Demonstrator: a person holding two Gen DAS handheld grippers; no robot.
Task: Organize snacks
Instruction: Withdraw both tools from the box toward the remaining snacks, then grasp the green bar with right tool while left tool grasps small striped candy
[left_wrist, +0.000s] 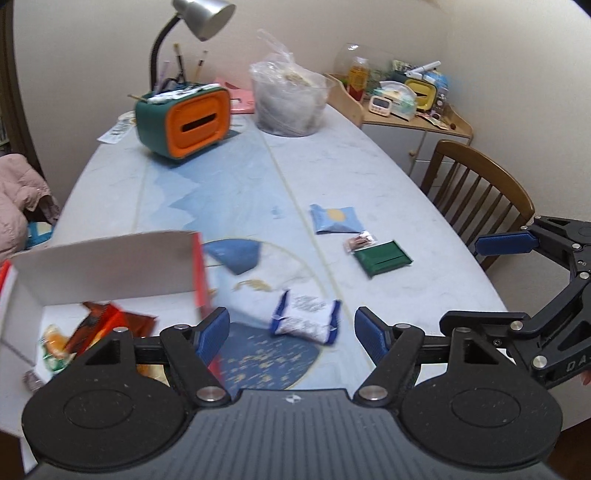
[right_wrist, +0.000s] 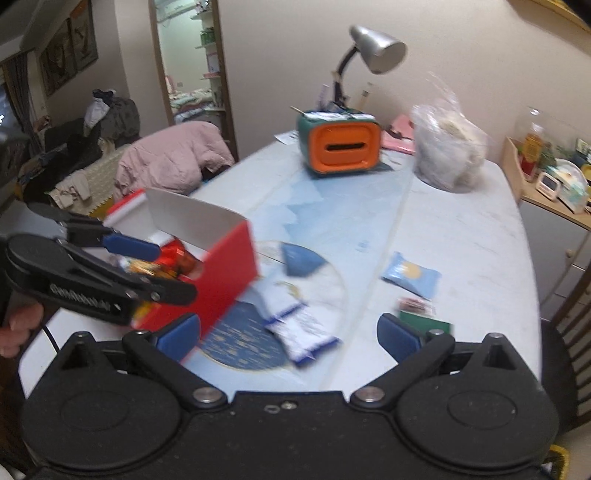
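Left wrist view shows the left gripper (left_wrist: 291, 330), black-armed with ribbed blue pads, standing wide with nothing between its fingers, above a pale marbled tabletop (left_wrist: 388, 177) laid with a glossy blue illustrated mat. Just ahead at twelve o'clock lies a crinkly white snack pouch with blue ends (left_wrist: 306, 317). At ten o'clock stands an open red cardboard box with a white inside (left_wrist: 99, 266), holding shiny orange and red wrappers. Toward one o'clock rest a soft light-blue pillow packet (left_wrist: 335, 218), a small clear-wrapped brown sweet (left_wrist: 360, 242) and a flat dark-green rectangular packet (left_wrist: 382, 258), the sweet touching the green one. At three o'clock the right gripper (left_wrist: 432, 284) hangs empty, its jaws spread wide. Far off at eleven o'clock sits a rounded teal and orange plastic holder (left_wrist: 183, 120); at twelve, a crumpled clear plastic bag (left_wrist: 290, 99).
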